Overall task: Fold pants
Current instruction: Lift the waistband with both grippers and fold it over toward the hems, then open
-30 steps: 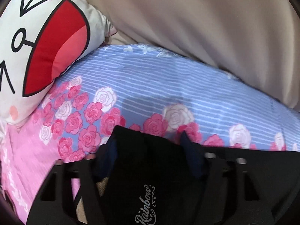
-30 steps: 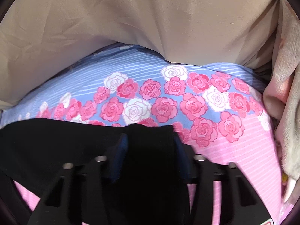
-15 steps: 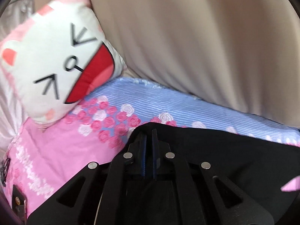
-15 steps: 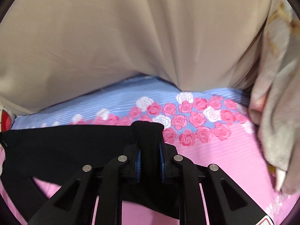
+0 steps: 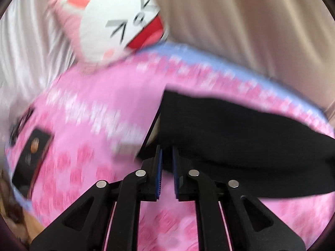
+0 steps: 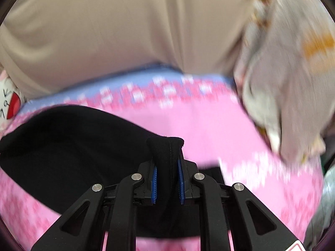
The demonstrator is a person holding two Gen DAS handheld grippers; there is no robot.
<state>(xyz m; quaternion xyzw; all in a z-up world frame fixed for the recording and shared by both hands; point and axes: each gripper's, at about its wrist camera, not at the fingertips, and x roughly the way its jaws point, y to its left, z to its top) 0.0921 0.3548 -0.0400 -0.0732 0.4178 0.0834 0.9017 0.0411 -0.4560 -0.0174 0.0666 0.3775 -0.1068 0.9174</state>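
Right wrist view: right gripper (image 6: 167, 172) clamped on a bunched fold of the black pants (image 6: 69, 142), lifted over the bed (image 6: 201, 123).
Left wrist view, blurry: left gripper (image 5: 166, 161) nearly closed w/ a narrow gap, fingertips at the pants' edge; can't tell if it grips. Pants spread across pink rose bedsheet; cat-face pillow (image 5: 117, 23) behind, dark flat item (image 5: 31, 156) at left.
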